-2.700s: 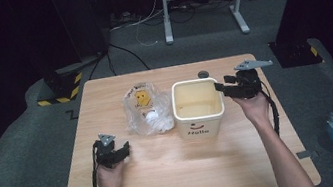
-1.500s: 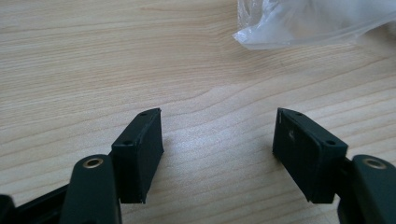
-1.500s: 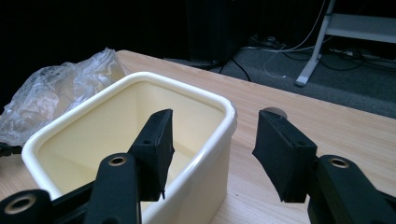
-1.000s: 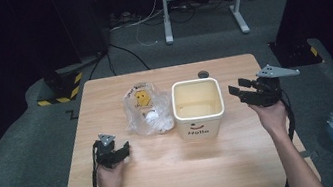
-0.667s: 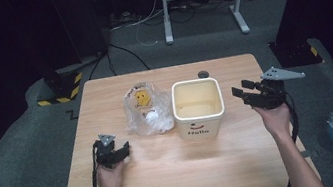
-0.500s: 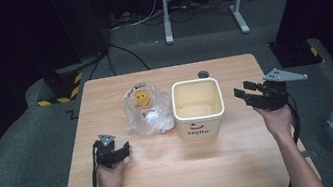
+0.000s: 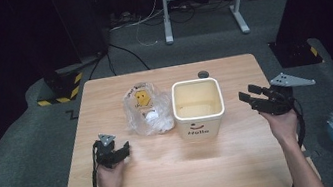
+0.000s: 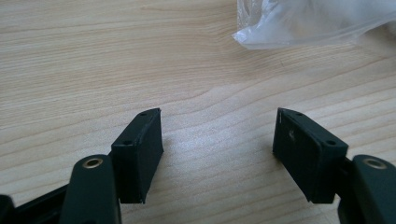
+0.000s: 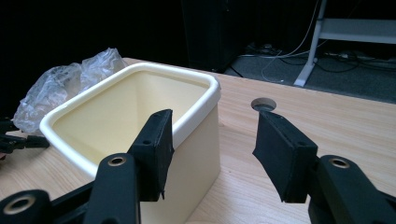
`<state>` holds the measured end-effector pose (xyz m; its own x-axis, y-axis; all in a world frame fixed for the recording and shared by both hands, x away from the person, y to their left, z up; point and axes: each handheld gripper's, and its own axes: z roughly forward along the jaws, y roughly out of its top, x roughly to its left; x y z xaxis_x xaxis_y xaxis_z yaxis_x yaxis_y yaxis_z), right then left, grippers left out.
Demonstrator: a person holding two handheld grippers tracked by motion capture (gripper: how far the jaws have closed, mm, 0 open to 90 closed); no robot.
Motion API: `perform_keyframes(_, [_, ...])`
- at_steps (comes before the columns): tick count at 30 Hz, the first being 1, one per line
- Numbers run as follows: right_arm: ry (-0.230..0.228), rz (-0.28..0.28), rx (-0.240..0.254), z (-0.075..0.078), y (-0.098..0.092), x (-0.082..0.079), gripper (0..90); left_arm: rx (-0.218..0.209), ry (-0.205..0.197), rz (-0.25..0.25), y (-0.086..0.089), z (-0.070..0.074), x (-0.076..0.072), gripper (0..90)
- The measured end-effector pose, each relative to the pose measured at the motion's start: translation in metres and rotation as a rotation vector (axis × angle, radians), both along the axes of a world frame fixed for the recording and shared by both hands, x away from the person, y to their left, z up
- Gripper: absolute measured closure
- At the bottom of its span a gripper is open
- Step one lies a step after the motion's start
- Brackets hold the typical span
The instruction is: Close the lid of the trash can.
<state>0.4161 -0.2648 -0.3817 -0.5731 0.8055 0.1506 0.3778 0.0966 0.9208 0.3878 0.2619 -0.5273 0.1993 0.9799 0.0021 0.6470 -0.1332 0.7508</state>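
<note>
Our right claw hangs open and empty at centre right of the frame, just beside the cream bin mid-table. Our left claw, lower left, rests open near what looks like a crumpled plastic bag.

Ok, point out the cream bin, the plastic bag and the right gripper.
cream bin (image 7: pixel 199 128): high view, front wall.
plastic bag (image 7: pixel 147 111): high view, crumpled middle.
right gripper (image 7: pixel 248 99): high view, midway between its fingertips.
</note>
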Motion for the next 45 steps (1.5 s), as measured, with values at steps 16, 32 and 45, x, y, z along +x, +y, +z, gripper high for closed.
perform_keyframes(16, [0.007,0.014,0.032,-0.012,-0.001,-0.01,46.3,0.0,0.0,0.0,0.0,0.0,0.0,32.9])
perform_keyframes(32, [0.003,0.001,0.018,-0.023,-0.004,-0.026,46.2,0.0,0.0,0.0,0.0,0.0,0.0,32.8])
perform_keyframes(45, [0.015,-0.014,0.034,-0.038,-0.01,-0.037,46.3,0.0,0.001,-0.001,0.0,0.0,0.0,32.7])
